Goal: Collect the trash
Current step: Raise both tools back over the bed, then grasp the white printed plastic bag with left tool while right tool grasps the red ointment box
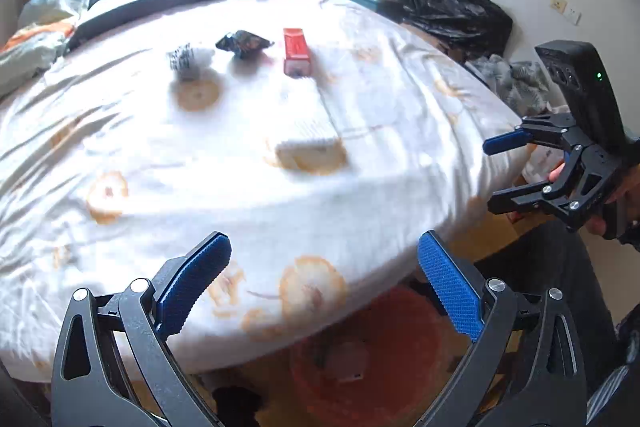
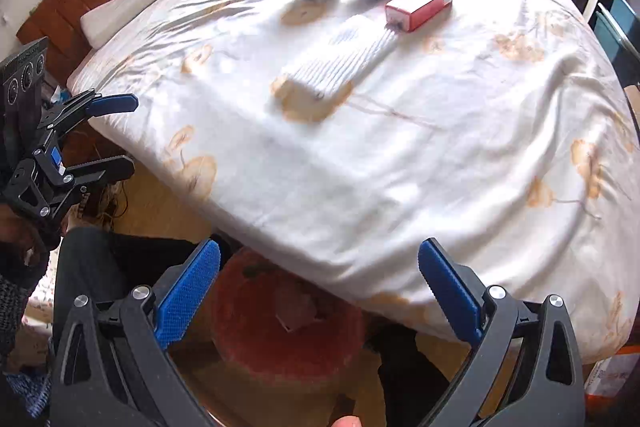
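Hovering wide open off the bed [image 1: 360, 163] edge: left gripper [image 1: 324, 283], right gripper [image 2: 320, 287].

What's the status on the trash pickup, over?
Left claw open, right claw open, both empty. Red box, dark wrapper, white wad on bed. Path clear.

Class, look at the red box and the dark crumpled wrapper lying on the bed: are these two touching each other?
Apart. The left wrist view shows a strip of bare white sheet between the red box and the dark wrapper; the right wrist view shows the same gap.
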Tool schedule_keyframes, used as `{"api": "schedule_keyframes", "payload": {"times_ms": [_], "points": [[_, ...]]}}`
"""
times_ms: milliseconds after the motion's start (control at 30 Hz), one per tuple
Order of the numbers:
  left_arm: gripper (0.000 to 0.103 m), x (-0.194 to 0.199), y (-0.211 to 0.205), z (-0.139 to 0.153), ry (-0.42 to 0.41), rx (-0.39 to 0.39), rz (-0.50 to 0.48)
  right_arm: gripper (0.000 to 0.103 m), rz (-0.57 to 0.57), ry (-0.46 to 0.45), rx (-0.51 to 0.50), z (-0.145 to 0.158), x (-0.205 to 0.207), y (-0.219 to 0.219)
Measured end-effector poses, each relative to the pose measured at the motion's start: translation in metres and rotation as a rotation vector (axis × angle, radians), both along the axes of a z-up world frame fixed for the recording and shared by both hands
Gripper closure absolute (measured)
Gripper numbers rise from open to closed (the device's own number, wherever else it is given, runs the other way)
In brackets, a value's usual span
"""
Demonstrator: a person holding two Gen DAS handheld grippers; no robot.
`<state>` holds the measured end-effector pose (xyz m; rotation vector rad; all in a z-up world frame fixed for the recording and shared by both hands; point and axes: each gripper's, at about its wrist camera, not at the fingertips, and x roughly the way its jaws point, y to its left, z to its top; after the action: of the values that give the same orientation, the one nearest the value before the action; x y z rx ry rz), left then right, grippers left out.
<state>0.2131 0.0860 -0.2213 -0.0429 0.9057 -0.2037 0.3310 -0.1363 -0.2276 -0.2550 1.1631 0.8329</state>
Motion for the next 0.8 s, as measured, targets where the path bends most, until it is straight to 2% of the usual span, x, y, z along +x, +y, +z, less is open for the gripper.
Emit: {"api": "schedule_keyframes", "payload": {"times_ms": [100, 300, 500, 633, 800], "points": [[0.006, 0.030, 0.016, 0.013, -0.037, 0.024, 0.035, 0.005, -0.057, -0.023, 0.010, 0.015, 0.028, 0.004], [0.006, 0.082, 0.047, 0.015, -0.083, 0.065, 0.117, 0.005, -0.174, -0.024, 0.042, 0.028, 0.088, 0.009], [0.006, 0.135, 0.078, 0.009, -0.106, 0.071, 0.182, 0.005, -0.240, -0.024, 0.040, 0.021, 0.139, 0.025], [0.006, 0.173, 0.091, 0.000, -0.120, 0.105, 0.217, 0.005, -0.267, -0.024, 0.036, 0.016, 0.169, 0.040], [0.006, 0.218, 0.100, -0.011, -0.135, 0.142, 0.212, 0.005, -0.291, -0.030, 0.028, 0.009, 0.204, 0.060]]}}
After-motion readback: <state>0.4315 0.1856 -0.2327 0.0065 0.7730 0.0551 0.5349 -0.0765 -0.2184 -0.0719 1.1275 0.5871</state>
